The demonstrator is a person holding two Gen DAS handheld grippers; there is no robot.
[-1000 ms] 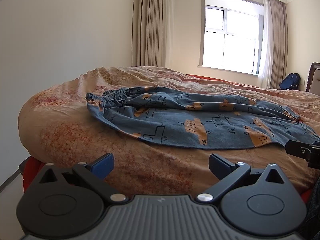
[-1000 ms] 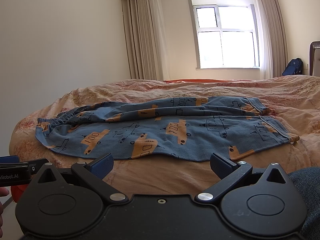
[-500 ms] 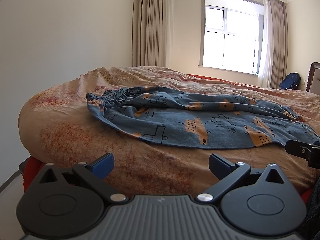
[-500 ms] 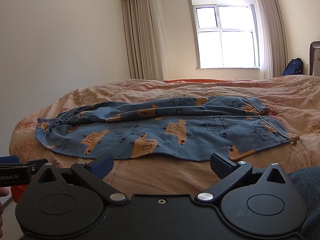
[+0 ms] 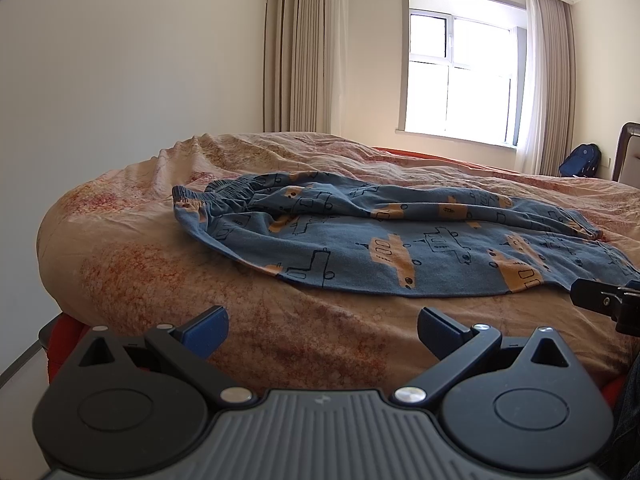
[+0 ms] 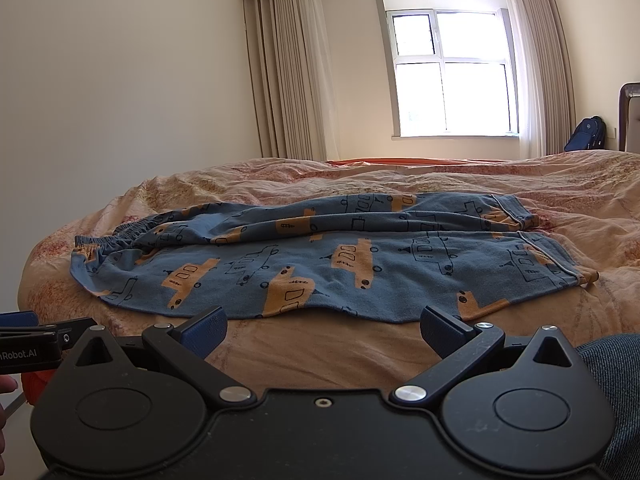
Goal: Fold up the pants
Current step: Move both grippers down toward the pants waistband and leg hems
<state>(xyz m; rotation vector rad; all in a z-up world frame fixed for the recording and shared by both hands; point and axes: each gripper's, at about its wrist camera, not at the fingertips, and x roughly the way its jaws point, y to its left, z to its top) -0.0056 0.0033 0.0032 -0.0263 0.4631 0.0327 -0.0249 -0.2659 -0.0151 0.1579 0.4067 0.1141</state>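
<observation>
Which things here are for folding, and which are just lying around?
For the job:
pants
left tongs, open
right tongs, open
bed, under the pants

Just lying about:
backpack, on the floor by the window
curtains
window

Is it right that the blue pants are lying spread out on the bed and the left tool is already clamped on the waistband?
Not quite. The pants do lie spread on the bed, but the left tool is open and short of them, as the left wrist view shows.
</observation>
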